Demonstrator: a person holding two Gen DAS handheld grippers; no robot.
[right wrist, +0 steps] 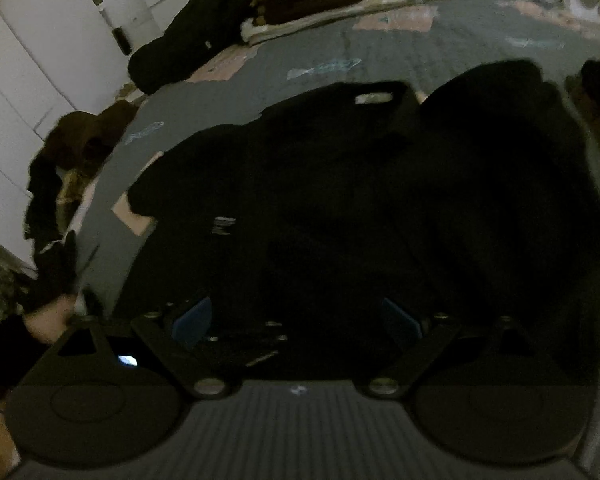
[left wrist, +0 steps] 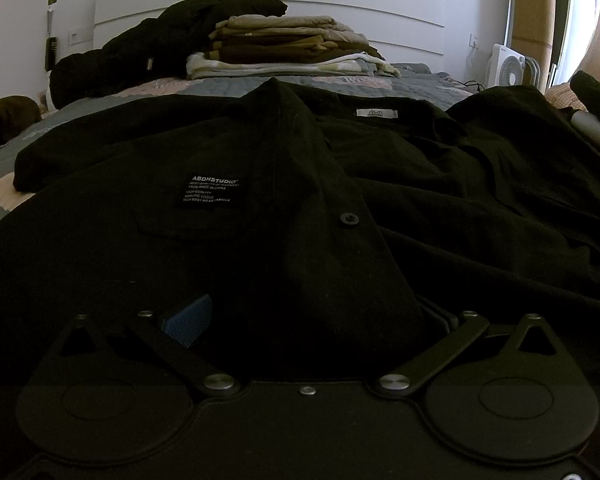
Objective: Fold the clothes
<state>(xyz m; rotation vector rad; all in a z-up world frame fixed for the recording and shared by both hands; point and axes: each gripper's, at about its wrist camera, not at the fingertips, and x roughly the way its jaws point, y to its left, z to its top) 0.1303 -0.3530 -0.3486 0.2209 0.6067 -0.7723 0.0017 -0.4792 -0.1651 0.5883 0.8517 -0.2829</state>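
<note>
Left wrist view: low and level, close over the black shirt (left wrist: 300, 184), facing the headboard (left wrist: 268, 4) along the bed (left wrist: 420, 84). Right wrist view: higher, tilted down and rolled, a little further back, blurred. Shared by both: the shirt, its white neck label (left wrist: 377, 113), the folded stack (left wrist: 292, 48) and the fan (left wrist: 510, 66).

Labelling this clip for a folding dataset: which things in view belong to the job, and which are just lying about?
Part of the job:
black shirt spread on the bed
left tool
right tool

Lying about:
stack of folded clothes
black jacket by the headboard
white fan
</note>
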